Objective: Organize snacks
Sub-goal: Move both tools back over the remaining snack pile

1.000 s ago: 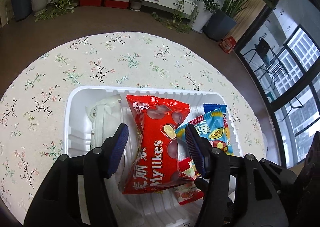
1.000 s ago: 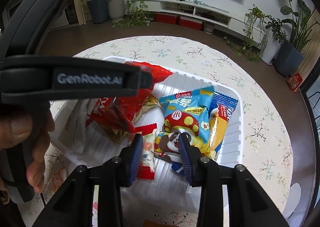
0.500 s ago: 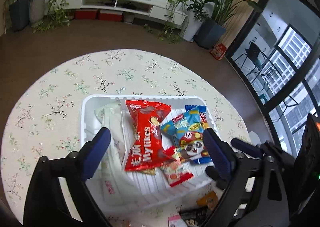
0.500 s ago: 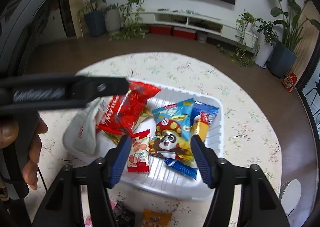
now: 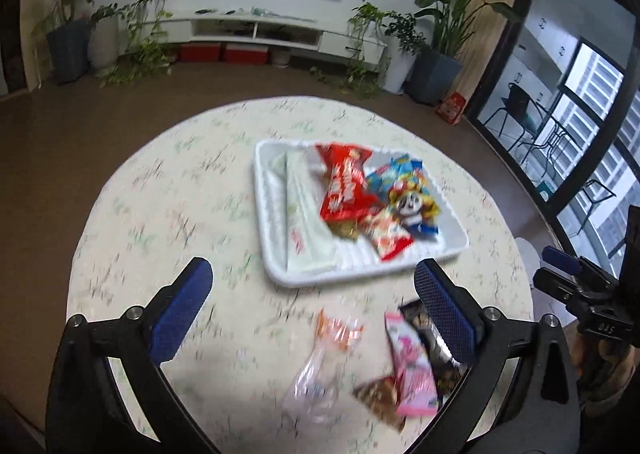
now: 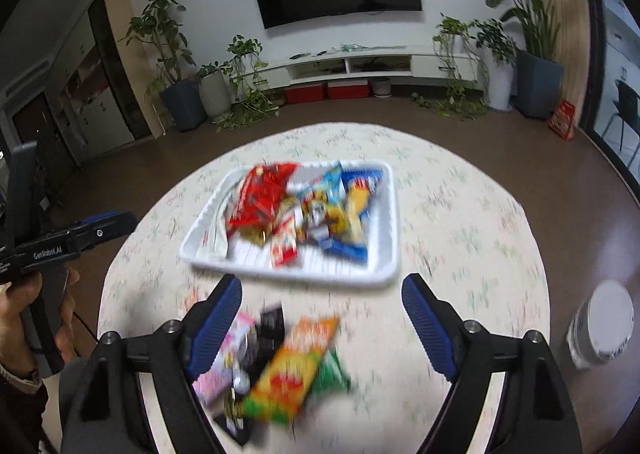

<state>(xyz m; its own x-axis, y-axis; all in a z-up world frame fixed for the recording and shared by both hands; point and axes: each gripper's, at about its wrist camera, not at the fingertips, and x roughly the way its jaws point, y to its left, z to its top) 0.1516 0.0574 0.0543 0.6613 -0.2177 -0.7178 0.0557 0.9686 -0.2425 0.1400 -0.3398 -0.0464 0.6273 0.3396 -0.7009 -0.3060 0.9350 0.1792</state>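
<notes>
**Snack tray loaded, loose packets left in front of it**

While both views are smeared by motion, the white tray (image 5: 280,266) reads clearly near the middle of the round floral surface (image 5: 160,214). Inside the tray: a long white packet (image 5: 300,214) along its left side, a red bag (image 5: 344,186) beside that, then a blue-and-yellow panda packet (image 5: 408,198) toward the right wall, with a small red-and-white packet (image 5: 390,238) lying at the tray's near edge.

On the near side of the tray, on bare cloth, lie loose snacks: a clear wrapper with an orange end (image 5: 324,358), a pink packet (image 5: 412,370), a dark packet (image 5: 424,330) next to it, and an orange-and-green packet (image 6: 296,362).

Left tongs (image 5: 312,318) hang over this loose group, short of the tray, jaws spread wide and opening further, with nothing gripped. Right tongs (image 6: 320,330) likewise sit nearer than the tray, jaws opening, pads clear of the packets below.

A white lidded tub (image 6: 604,330) stands at the surface's rim, well right of the tray.
</notes>
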